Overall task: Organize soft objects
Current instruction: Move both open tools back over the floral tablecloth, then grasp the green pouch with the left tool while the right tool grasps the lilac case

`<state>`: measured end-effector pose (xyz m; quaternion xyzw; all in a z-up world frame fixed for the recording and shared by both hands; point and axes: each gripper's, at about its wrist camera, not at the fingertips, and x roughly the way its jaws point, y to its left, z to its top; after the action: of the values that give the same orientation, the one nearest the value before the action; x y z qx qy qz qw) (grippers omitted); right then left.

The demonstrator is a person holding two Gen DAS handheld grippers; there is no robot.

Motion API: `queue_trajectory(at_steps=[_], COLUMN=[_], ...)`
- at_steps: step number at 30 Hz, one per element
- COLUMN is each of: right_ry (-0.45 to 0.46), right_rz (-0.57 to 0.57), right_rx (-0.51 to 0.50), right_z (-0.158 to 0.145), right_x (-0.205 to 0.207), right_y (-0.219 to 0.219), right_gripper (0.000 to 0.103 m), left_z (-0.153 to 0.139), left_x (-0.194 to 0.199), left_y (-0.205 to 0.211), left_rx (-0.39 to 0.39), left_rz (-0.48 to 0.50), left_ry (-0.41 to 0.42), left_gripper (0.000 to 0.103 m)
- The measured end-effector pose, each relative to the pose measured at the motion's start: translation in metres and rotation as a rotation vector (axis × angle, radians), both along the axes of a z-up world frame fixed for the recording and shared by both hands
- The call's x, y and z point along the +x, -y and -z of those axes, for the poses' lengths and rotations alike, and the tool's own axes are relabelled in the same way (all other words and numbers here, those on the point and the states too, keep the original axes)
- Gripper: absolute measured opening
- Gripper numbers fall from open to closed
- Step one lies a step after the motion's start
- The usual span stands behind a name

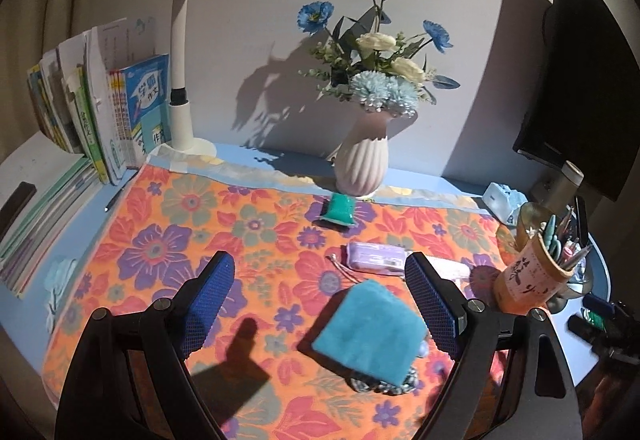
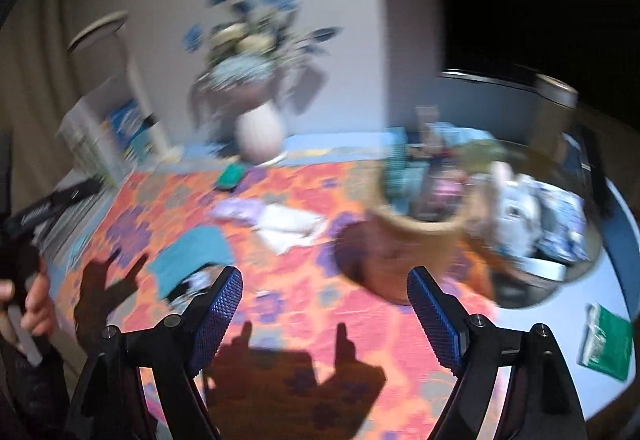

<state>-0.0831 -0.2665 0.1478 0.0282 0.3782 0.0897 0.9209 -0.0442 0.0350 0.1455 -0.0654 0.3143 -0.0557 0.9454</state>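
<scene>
The teal cloth pouch [image 1: 370, 330] lies flat just ahead of the wide-open, empty left gripper [image 1: 320, 296], nearer its right pad; the right gripper [image 2: 324, 304], likewise open and empty, sits farther off.

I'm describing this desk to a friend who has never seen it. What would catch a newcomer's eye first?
The orange floral cloth covering the desk grabs attention first. At its far edge against the wall stands a ribbed white vase of blue and cream flowers. Nearer, a teal cloth pouch lies between the open blue fingers of the left gripper, untouched, with a wooden pen holder at the right.
</scene>
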Motion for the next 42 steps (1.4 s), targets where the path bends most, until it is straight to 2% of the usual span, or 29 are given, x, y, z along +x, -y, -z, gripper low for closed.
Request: queue_trajectory(at_steps=[5, 10, 15, 19, 23, 24, 26, 30, 32, 34, 35, 37, 38, 40, 42], right_ry=[-0.052, -0.077, -0.117, -0.123, -0.146, -0.153, -0.166, -0.176, -0.175, -0.179, -0.180, -0.172, -0.169, -0.157, -0.149], right_rz=[-0.074, -0.136, -0.269, -0.338, -0.398, -0.409, -0.428, -0.457, -0.472, -0.482, -0.482, -0.483, -0.487, -0.482, -0.484], right_rx=[-0.067, -0.022, 0.024, -0.020, -0.080, -0.095, -0.121, -0.145, -0.154, -0.159, -0.159, -0.152, -0.150, -0.152, -0.149], right_z=[0.016, 0.028, 0.047, 0.068, 0.086, 0.091, 0.101, 0.115, 0.120, 0.126, 0.128, 0.128, 0.126, 0.124, 0.123], right_x=[0.031, 0.077, 0.130, 0.163, 0.188, 0.192, 0.201, 0.213, 0.216, 0.221, 0.222, 0.224, 0.224, 0.225, 0.224], right_y=[-0.051, -0.076, -0.099, -0.116, -0.127, -0.129, -0.133, -0.141, -0.145, -0.150, -0.150, -0.152, -0.153, -0.155, -0.157], right_gripper=[0.083, 0.083, 0.083, 0.083, 0.083, 0.083, 0.083, 0.083, 0.083, 0.083, 0.083, 0.078, 0.069, 0.060, 0.045], left_z=[0.011, 0.027, 0.050, 0.074, 0.096, 0.101, 0.108, 0.120, 0.125, 0.129, 0.130, 0.127, 0.126, 0.121, 0.119], left_x=[0.025, 0.078, 0.141, 0.186, 0.212, 0.216, 0.223, 0.230, 0.233, 0.236, 0.237, 0.236, 0.235, 0.233, 0.233], left_y=[0.000, 0.010, 0.027, 0.045, 0.062, 0.064, 0.066, 0.065, 0.064, 0.061, 0.060, 0.055, 0.053, 0.048, 0.042], left_rx=[0.014, 0.039, 0.066, 0.091, 0.114, 0.120, 0.116, 0.085, 0.085, 0.074, 0.065, 0.055, 0.056, 0.041, 0.019], left_rz=[0.030, 0.091, 0.114, 0.148, 0.196, 0.200, 0.205, 0.233, 0.239, 0.240, 0.239, 0.227, 0.220, 0.205, 0.193], left_ry=[-0.037, -0.095, -0.153, -0.198, -0.225, -0.231, -0.243, -0.260, -0.268, -0.279, -0.281, -0.268, -0.259, -0.240, -0.240], left_gripper=[0.086, 0.086, 0.086, 0.086, 0.085, 0.084, 0.072, 0.063, 0.047, 0.037, 0.036, 0.036, 0.036, 0.036, 0.036])
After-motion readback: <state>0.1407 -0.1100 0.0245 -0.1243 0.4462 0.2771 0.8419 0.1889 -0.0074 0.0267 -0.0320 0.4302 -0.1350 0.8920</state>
